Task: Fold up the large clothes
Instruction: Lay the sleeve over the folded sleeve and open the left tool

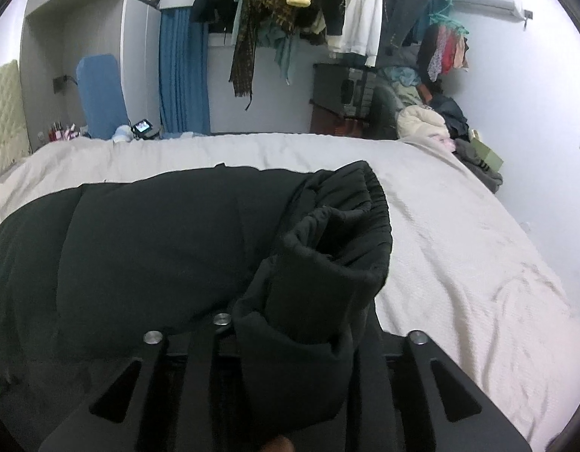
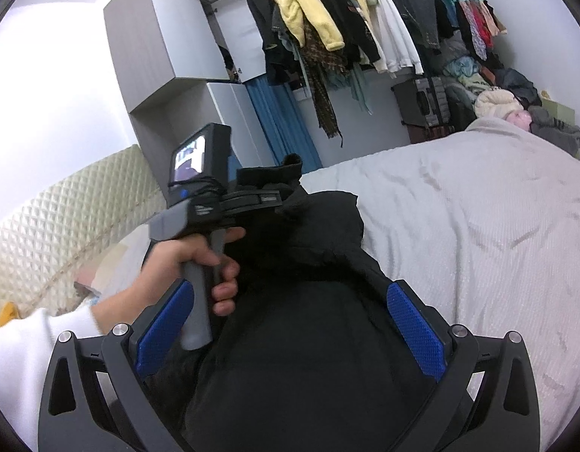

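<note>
A large black padded jacket (image 1: 146, 248) lies spread on the bed; it also shows in the right wrist view (image 2: 308, 339). My left gripper (image 1: 293, 339) is shut on the jacket's sleeve (image 1: 327, 248), whose ribbed cuff stands up between the hidden fingers. In the right wrist view the left gripper (image 2: 267, 197) is held by a hand above the jacket, with the cuff (image 2: 286, 167) poking out of it. My right gripper (image 2: 290, 335) is open, its blue pads (image 2: 416, 329) spread either side of the jacket body, holding nothing.
The bed has a pale grey cover (image 1: 459, 248) and a quilted headboard (image 2: 63, 226). A rack of hanging clothes (image 1: 301, 7) stands behind the bed, with a clothes pile (image 1: 429, 120) at the right, a wardrobe (image 2: 165, 49) and a blue curtain (image 1: 182, 75).
</note>
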{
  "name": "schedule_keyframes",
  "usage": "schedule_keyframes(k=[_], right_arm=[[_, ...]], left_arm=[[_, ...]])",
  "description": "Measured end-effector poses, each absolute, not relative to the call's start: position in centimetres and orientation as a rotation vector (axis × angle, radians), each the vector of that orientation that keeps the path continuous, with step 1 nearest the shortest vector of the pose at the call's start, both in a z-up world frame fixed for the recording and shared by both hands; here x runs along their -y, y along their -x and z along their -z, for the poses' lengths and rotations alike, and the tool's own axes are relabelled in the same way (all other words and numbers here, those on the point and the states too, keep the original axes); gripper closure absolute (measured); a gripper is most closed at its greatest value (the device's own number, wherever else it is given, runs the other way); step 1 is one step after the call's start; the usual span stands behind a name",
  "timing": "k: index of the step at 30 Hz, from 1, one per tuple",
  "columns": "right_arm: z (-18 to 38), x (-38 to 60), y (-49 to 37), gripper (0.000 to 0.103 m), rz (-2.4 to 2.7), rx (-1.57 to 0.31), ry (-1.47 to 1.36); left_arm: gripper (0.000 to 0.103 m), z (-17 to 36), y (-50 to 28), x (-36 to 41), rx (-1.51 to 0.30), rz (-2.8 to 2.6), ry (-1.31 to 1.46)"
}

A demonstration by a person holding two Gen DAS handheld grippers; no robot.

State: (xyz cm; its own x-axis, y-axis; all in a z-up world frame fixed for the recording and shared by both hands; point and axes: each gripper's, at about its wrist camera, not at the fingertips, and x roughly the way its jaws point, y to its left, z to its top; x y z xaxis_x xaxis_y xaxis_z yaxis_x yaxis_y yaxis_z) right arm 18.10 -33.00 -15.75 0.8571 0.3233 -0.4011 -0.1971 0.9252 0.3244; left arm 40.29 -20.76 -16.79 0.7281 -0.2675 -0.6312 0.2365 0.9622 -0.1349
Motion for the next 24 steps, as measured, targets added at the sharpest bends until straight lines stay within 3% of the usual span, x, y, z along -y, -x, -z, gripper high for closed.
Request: schedule_keyframes(k=[3, 5, 18, 24], right_arm=[[15.7, 32.4, -18.2, 0.000, -0.283, -0.465, -0.259], [15.6, 32.1, -18.4, 0.000, -0.288, -0.470, -0.248], [14.7, 29.3, -19.4, 0.000, -0.334, -0.471, -0.195], [13.4, 26.5, -22.4, 0.000, -0.355, -0.418, -0.150]], left_arm=[[0.045, 15.7, -39.0, 19.0, -0.691, 0.274, 0.053], [0.002, 15.1, -37.9, 17.8, -0.677, 0.272, 0.054], [0.000, 13.5, -29.5, 5.4, -0.611, 0.173, 0.060], [0.000, 14.0, -29.1, -0.2, -0.599, 0.082, 0.090]])
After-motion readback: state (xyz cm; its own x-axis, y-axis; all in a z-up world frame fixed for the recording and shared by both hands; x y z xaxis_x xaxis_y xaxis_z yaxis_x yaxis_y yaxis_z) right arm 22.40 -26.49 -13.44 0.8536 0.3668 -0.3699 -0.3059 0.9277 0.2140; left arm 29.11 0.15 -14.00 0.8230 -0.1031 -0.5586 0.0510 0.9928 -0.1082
